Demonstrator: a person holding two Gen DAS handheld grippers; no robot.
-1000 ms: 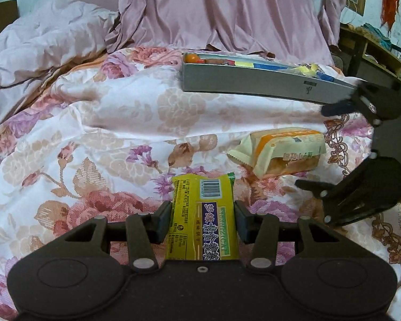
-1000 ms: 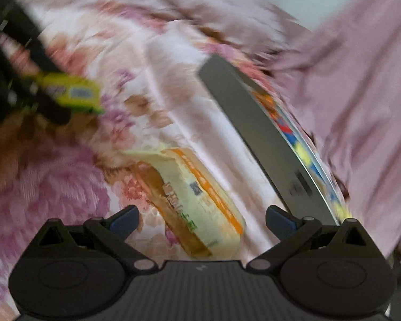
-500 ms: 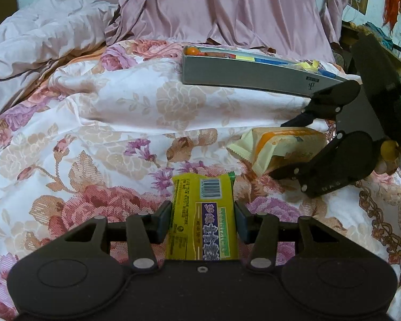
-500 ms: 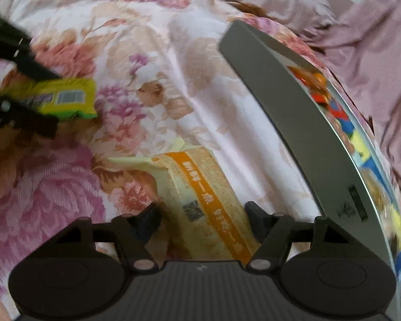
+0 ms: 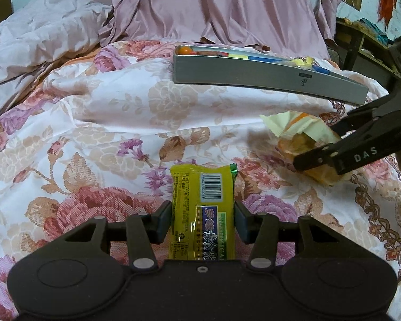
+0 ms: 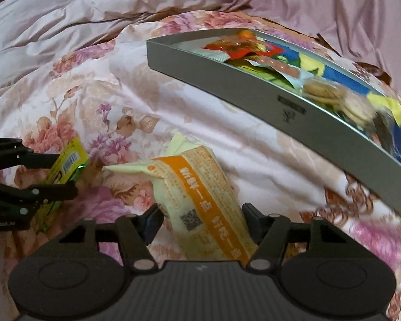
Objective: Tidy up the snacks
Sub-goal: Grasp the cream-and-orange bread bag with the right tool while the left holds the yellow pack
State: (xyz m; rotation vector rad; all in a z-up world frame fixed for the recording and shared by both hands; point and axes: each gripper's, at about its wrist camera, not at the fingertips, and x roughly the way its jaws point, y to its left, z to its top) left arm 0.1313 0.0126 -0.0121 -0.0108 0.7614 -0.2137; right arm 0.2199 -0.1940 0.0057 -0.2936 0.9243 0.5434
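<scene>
Carrying both packets to the grey tray [image 6: 227,80], already part-filled on the floral bedspread [image 5: 107,112], calls for level lifts. Right gripper [image 6: 200,219]: closed on the orange-striped packet [image 6: 200,200]. Left gripper [image 5: 202,218]: pads clamp the yellow packet [image 5: 203,206], just above the cover.

Soft, even indoor light falls on the floral bedspread [image 5: 99,123], shadows faint. Fisheye distortion bows the grey tray [image 6: 227,80] and darkens the frame corners. Snacks at the tray's right end smear with motion blur.
</scene>
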